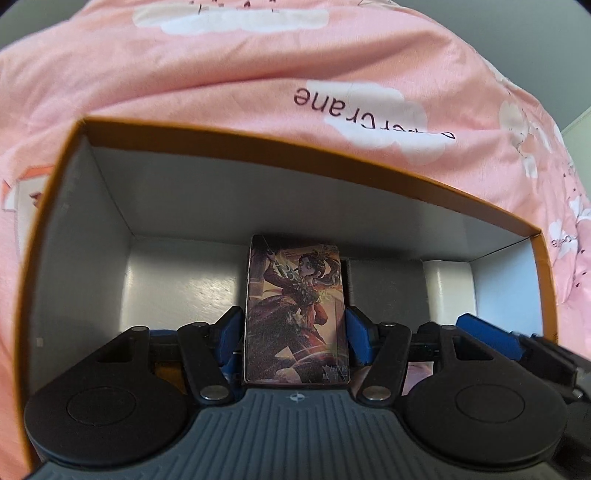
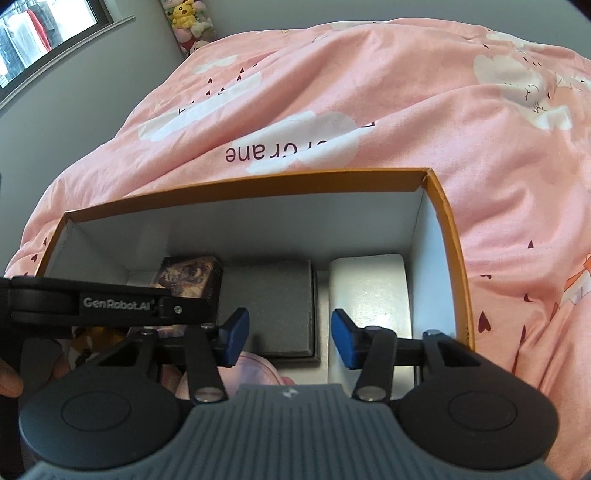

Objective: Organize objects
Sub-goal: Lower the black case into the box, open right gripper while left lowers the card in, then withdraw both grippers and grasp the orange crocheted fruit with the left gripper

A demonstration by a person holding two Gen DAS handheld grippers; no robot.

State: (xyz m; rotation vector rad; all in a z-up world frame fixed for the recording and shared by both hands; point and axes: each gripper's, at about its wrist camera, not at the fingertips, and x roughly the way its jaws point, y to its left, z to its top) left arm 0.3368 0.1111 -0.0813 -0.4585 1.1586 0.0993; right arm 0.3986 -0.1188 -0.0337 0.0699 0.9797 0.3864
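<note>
Three flat items show inside one orange-rimmed box (image 2: 448, 236) on the pink quilt (image 2: 369, 92): one illustrated card pack (image 1: 295, 314), one dark grey case (image 2: 273, 306), one white case (image 2: 373, 295). Left gripper (image 1: 295, 332), angled steeply down, clamps the pack; right gripper (image 2: 290, 338) hovers parted, empty.

Pink cloud-print bedspread (image 2: 406, 110), grey wall (image 2: 122, 66), window (image 2: 40, 33) upper left.
</note>
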